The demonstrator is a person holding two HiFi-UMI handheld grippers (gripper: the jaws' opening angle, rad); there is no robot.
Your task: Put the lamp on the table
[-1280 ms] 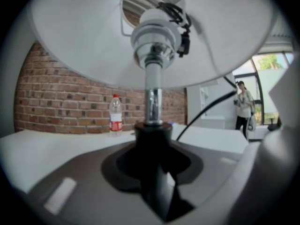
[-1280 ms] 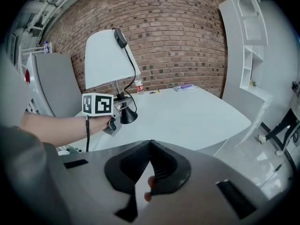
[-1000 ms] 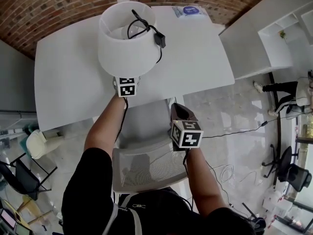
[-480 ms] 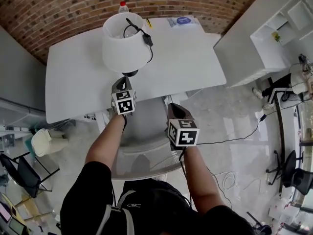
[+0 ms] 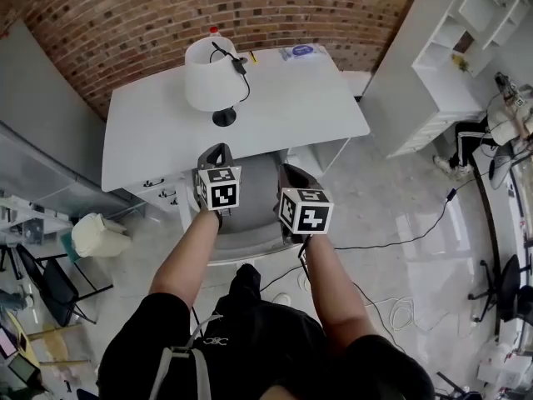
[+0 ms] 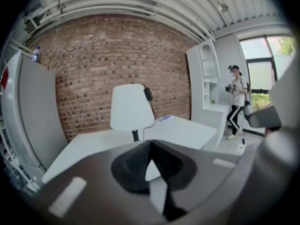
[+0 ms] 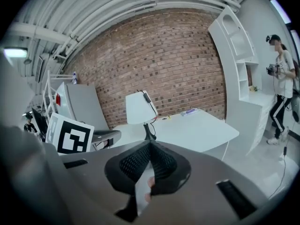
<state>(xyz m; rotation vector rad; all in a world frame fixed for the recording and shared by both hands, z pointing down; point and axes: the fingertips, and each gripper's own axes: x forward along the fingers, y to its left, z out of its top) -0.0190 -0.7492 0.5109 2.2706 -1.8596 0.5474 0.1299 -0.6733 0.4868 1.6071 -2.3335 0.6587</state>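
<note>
The lamp (image 5: 215,75), a white shade on a black stem and round base with its black cord draped over the top, stands upright on the white table (image 5: 291,107) near the brick wall. It also shows straight ahead in the left gripper view, lamp (image 6: 131,108), and in the right gripper view, lamp (image 7: 140,108). My left gripper (image 5: 215,151) is shut and empty, short of the table's front edge and well apart from the lamp. My right gripper (image 5: 291,173) hangs beside it, also shut with nothing in it.
A grey office chair (image 5: 254,227) is tucked under the table's front edge, below both grippers. A bottle (image 5: 214,32) and a blue packet (image 5: 298,52) lie at the table's back. White shelving (image 5: 433,73) stands right, with a person (image 7: 281,88) beyond. Cables (image 5: 400,240) cross the floor.
My left gripper has let go of the lamp, shut, and drawn back from the table. The lamp now stands alone on the table. Both grippers are farther from it.
</note>
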